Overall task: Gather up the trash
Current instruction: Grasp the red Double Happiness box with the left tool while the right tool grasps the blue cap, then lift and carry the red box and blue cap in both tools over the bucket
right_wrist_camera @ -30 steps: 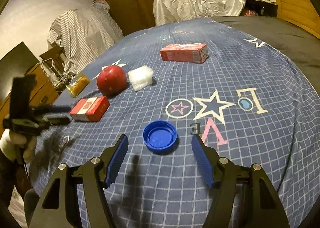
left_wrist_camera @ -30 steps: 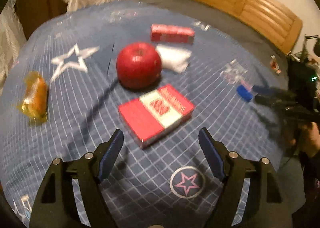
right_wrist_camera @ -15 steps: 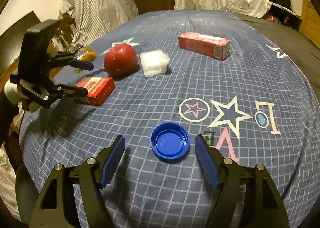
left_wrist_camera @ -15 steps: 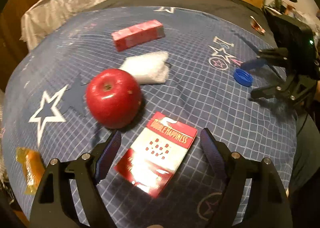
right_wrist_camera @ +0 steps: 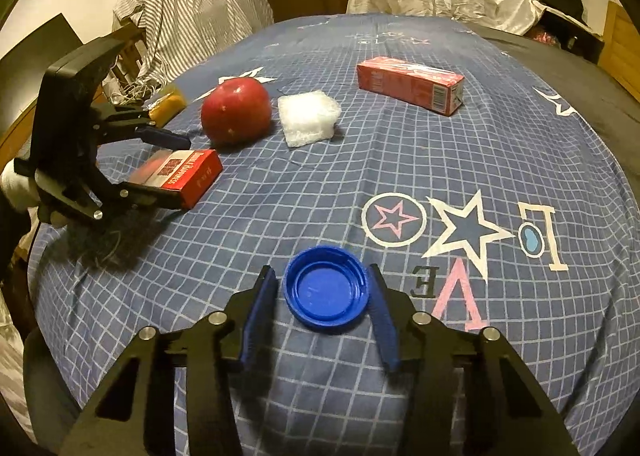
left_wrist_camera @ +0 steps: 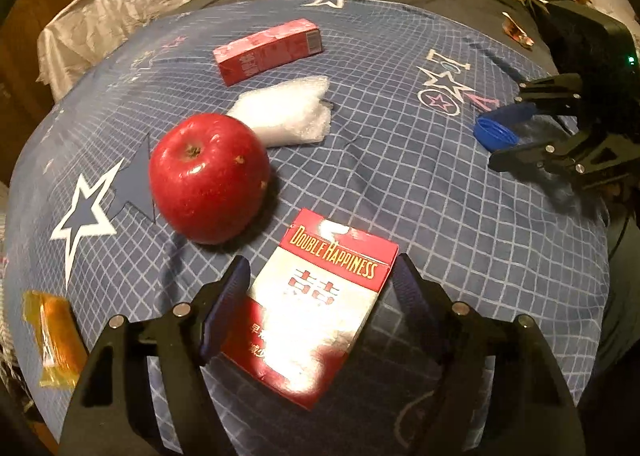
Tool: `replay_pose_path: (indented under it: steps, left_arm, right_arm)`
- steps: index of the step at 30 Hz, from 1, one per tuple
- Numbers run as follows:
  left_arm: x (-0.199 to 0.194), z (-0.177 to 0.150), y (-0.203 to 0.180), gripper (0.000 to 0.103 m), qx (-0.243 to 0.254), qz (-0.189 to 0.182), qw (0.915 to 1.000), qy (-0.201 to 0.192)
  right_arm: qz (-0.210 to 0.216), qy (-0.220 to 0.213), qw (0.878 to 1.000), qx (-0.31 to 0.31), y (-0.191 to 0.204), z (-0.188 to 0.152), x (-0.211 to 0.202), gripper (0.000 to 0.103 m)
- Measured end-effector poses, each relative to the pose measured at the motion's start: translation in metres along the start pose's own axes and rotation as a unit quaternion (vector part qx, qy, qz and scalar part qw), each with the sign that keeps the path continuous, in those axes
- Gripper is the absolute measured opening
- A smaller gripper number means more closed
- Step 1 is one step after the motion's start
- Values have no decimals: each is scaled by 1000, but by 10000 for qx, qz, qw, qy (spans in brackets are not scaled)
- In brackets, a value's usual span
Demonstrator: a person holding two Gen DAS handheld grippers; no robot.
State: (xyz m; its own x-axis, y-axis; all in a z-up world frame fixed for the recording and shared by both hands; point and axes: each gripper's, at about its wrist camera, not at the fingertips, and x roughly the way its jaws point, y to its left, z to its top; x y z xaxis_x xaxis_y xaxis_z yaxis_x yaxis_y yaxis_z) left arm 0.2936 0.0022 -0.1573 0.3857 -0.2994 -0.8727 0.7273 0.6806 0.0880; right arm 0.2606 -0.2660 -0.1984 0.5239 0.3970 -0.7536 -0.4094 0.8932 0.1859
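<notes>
Glossy red-and-white cigarette pack [left_wrist_camera: 320, 308]; round blue bottle cap [right_wrist_camera: 326, 292], hollow up.

Red apple [left_wrist_camera: 208, 182], blue cap [right_wrist_camera: 326, 290], blue-checked cloth [right_wrist_camera: 400, 160]

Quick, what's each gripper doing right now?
Left gripper: open, closing around red-and-white cigarette pack.
Right gripper: open, closing around blue plastic bottle cap.

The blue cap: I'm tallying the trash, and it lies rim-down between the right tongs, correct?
Not quite. The blue cap lies rim-up, its hollow inside facing the camera, as the right wrist view shows. It does sit between the right tongs, which have just been closing around it.
</notes>
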Motion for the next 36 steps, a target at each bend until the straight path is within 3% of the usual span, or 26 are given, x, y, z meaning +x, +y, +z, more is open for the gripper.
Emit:
replay_pose_path:
  steps: [7, 11, 15, 20, 23, 29, 36]
  left_arm:
    - [-12, -14, -10, 68, -602, 395, 9972, -224]
    - [-29, -28, -18, 64, -1083, 675, 9910, -404]
    - [-56, -49, -16, 62, -1912, 1001, 9737, -733]
    - [-102, -70, -28, 61, -2607, 1581, 9439, -1271]
    - [-126, -73, -39, 61, -2822, 1842, 9287, -1549]
    - [-178, -69, -69, 61, -3155, 2440, 8889, -2251]
    - [-214, -67, -99, 61, -3245, 2812, 8582, -2811]
  right_arm:
    - [-128, -209, 9997, 61, 5, -6, -5, 41]
    - [-253, -451, 9987, -25, 16, -10, -15, 41]
    - [-267, -804, 9964, 48, 29, -10, -33, 41]
    - [-247, -1311, 9911, -2, 58, -4, -65, 41]
    - [-281, -1667, 9855, -110, 80, 2, -87, 41]
    - [-433, -2351, 9707, -251, 114, 10, -136, 41]
    - [-605, -2834, 9567, -288, 133, 6, -186, 41]
